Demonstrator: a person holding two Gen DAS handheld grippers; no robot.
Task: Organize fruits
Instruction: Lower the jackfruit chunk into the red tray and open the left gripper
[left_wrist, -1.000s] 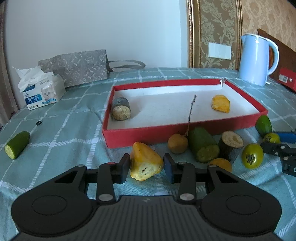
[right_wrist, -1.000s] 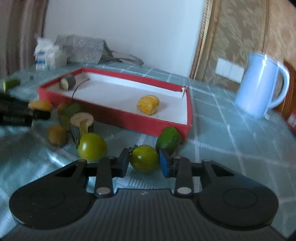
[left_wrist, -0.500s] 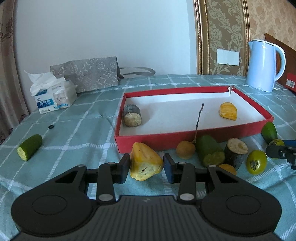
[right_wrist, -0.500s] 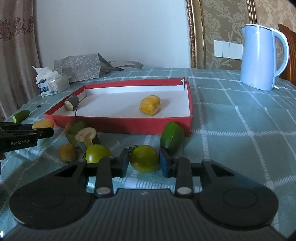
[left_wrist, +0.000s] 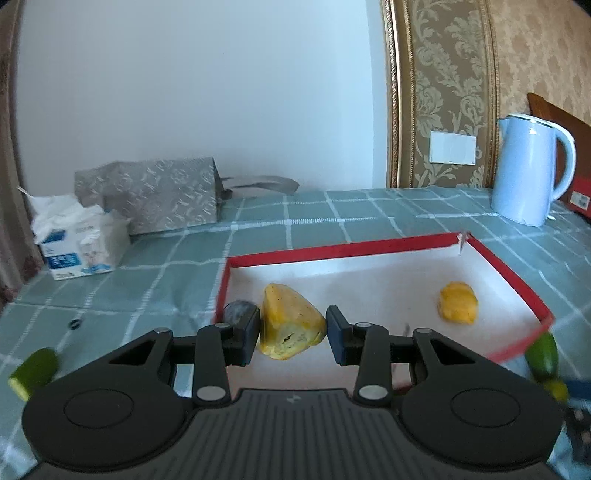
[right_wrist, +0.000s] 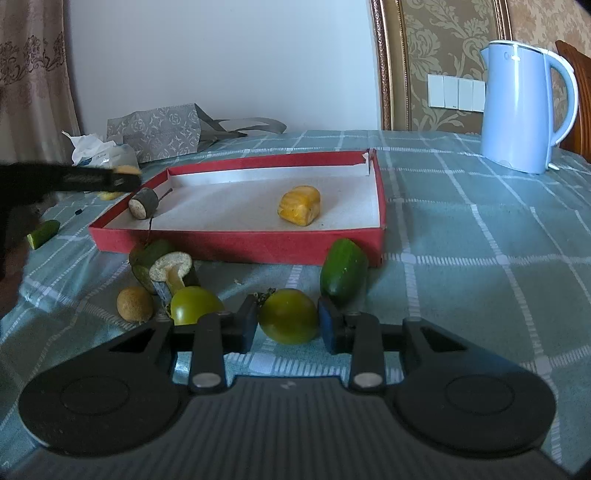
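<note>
Left gripper (left_wrist: 291, 332) clamps a yellow fruit chunk (left_wrist: 290, 326), apparently above the red tray (left_wrist: 509, 273); right gripper (right_wrist: 286, 323) grips a green tomato (right_wrist: 289, 316) on the tablecloth (right_wrist: 461, 258) before the tray.

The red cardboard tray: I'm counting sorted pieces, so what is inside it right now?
Inside the red cardboard tray lie a yellow fruit chunk and a grey-skinned cut stub. Nothing else shows there.

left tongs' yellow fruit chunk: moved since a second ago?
Yes. The yellow chunk, held in the left tongs, has risen off the cloth and now sits over the red box by its left wall.
</note>
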